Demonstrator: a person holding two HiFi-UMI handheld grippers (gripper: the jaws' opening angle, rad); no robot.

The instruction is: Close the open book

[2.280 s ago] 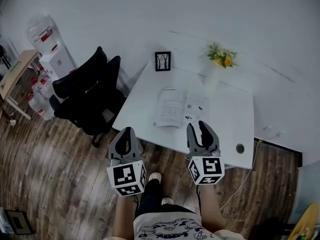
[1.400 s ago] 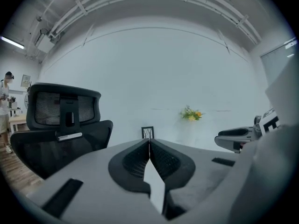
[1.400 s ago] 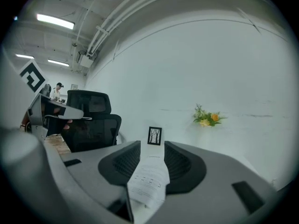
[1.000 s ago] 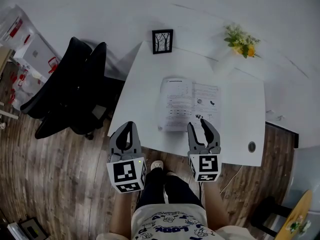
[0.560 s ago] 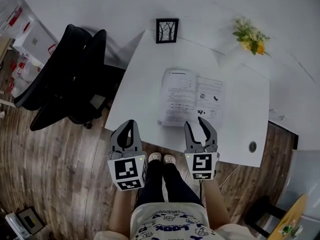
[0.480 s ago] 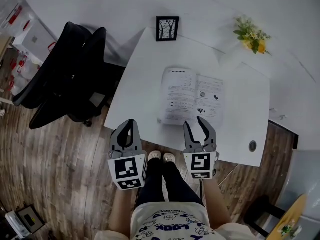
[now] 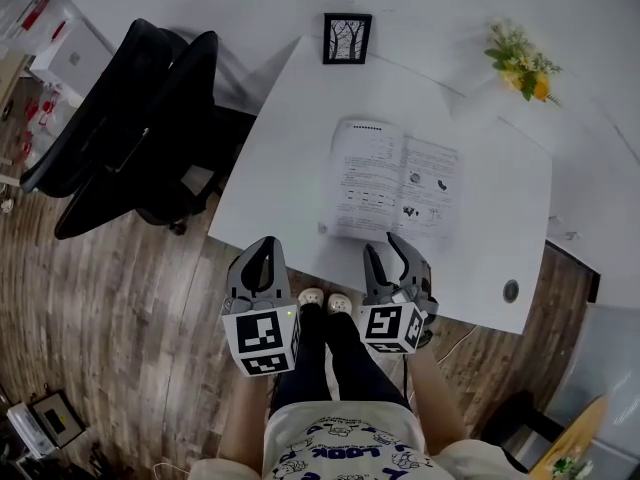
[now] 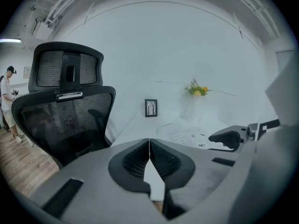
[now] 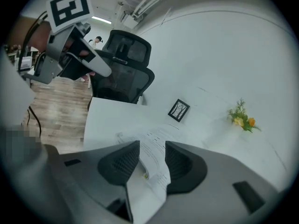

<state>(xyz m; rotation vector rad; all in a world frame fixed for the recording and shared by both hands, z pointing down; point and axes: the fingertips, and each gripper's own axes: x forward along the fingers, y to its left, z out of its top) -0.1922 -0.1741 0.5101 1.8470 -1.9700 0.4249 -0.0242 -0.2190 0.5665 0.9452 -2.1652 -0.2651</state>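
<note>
While an open book [image 7: 395,180] lies flat and face-up on a white counter [image 7: 285,158], a person stands at the counter's near edge with a hand-held gripper in each hand. The book sits toward the near side, its printed pages spread either side of the spine. The right hand-held gripper [image 7: 384,251] hovers over the counter just short of the book's near edge. Its jaws are apart and have just been opening, and the pads press on nothing, though the page edge shows through the gap. The left hand-held gripper [image 7: 263,246] hangs off the counter's near left corner over the wooden floor [image 7: 110,338], jaws together and empty. A framed picture [image 7: 347,38] and yellow flowers [image 7: 522,60] stand along the far edge. A black office chair [image 7: 140,118] stands at the counter's left.
</note>
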